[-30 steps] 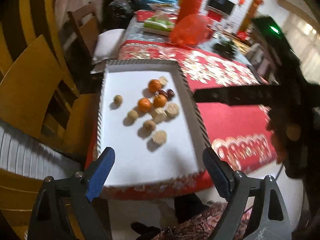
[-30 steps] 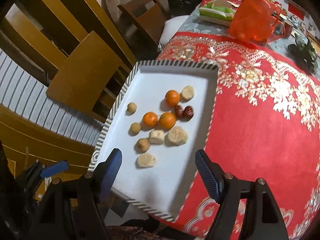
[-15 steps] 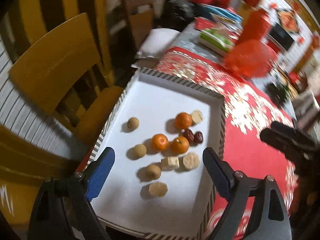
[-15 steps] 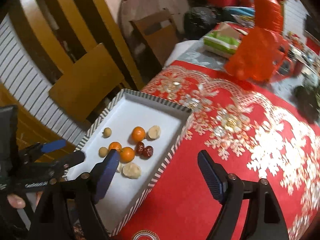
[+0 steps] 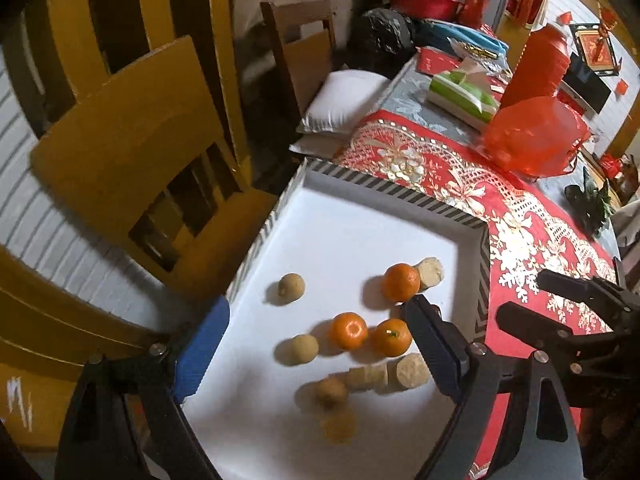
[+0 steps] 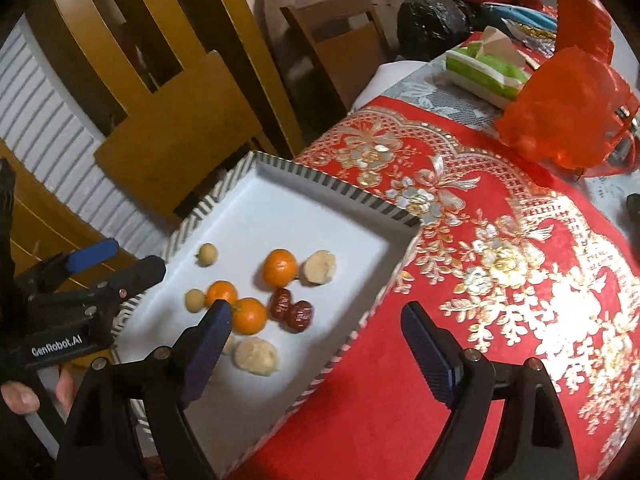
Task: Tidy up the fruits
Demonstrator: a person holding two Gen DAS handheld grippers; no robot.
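The left gripper (image 5: 316,344) hangs low over the white tray (image 5: 360,224), its 2 blue-padded jaws spread wide with nothing between them. It has dropped closer since a second ago, when the whole tray sat well ahead of it; now the fruit lies right between and just beyond its fingertips. The right gripper (image 6: 316,344) is just as wide apart and empty, and it has swung off to the side: its left finger (image 6: 208,340) overlaps the tray, its right one hangs over the red tablecloth (image 6: 500,280), where before both framed the tray.

The fruit has not shifted. 3 oranges (image 6: 280,267) sit mid-tray, 2 of them touching, with 2 dark red dates (image 6: 290,312) just beside them. Pale peeled pieces (image 6: 256,356) and small tan round fruits (image 5: 291,288) lie scattered around them.

The striped-rim tray rests at the table's corner, overhanging toward a yellow wooden chair (image 5: 132,152). Farther along the table stand a red plastic bag (image 5: 536,136) and a green tissue pack (image 5: 460,94).
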